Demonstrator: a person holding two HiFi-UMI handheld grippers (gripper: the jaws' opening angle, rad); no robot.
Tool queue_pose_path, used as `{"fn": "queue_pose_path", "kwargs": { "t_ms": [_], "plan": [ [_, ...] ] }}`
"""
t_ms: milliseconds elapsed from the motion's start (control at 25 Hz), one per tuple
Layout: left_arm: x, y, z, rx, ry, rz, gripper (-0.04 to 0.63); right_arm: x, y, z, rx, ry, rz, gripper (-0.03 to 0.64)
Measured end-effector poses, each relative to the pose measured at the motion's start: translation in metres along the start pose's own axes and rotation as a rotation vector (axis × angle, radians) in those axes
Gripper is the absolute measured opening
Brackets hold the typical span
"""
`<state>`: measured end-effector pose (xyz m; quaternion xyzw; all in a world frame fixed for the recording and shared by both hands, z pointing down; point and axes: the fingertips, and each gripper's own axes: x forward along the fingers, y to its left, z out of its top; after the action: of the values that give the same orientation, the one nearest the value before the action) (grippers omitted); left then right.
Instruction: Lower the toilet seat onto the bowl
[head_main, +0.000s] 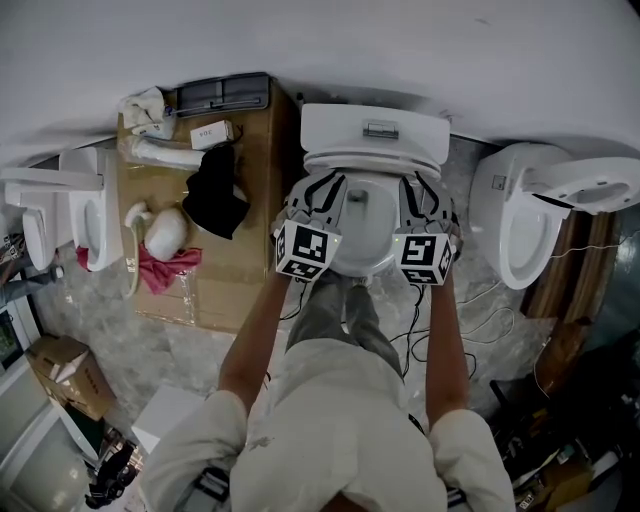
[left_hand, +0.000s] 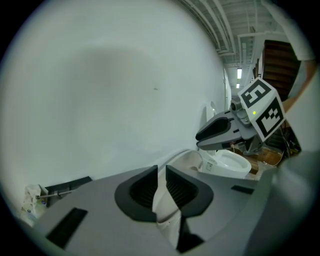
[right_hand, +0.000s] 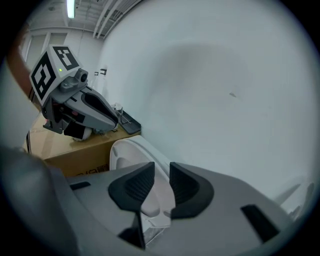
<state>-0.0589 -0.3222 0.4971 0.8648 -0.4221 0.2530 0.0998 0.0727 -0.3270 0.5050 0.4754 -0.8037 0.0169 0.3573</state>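
The white toilet (head_main: 375, 130) stands against the wall, and its seat (head_main: 360, 268) lies low over the bowl (head_main: 360, 215). My left gripper (head_main: 318, 200) sits at the seat's left side and my right gripper (head_main: 425, 205) at its right side. In the left gripper view the white seat edge (left_hand: 165, 200) runs between the jaws of the left gripper (left_hand: 161, 170), which stand slightly apart around it. In the right gripper view the seat rim (right_hand: 150, 202) lies between the parted jaws of the right gripper (right_hand: 162, 167), with a gap at the pads.
A second toilet (head_main: 520, 215) stands to the right and another (head_main: 90, 210) to the left. A cardboard box (head_main: 250, 270) beside the bowl carries a black cloth (head_main: 215, 195), a pink cloth (head_main: 165, 265) and small items. Cables (head_main: 480, 340) lie on the floor.
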Motion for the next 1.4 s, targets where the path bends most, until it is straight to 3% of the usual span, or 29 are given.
{"fn": "queue_pose_path", "kwargs": {
  "t_ms": [800, 1400],
  "plan": [
    [0.037, 0.003, -0.015, 0.047, 0.032, -0.004, 0.127, 0.045, 0.008, -0.031, -0.108, 0.076, 0.036, 0.179],
    [0.027, -0.018, -0.028, 0.081, 0.061, 0.006, 0.141, 0.022, 0.020, -0.041, -0.147, 0.051, 0.022, 0.144]
  ]
}}
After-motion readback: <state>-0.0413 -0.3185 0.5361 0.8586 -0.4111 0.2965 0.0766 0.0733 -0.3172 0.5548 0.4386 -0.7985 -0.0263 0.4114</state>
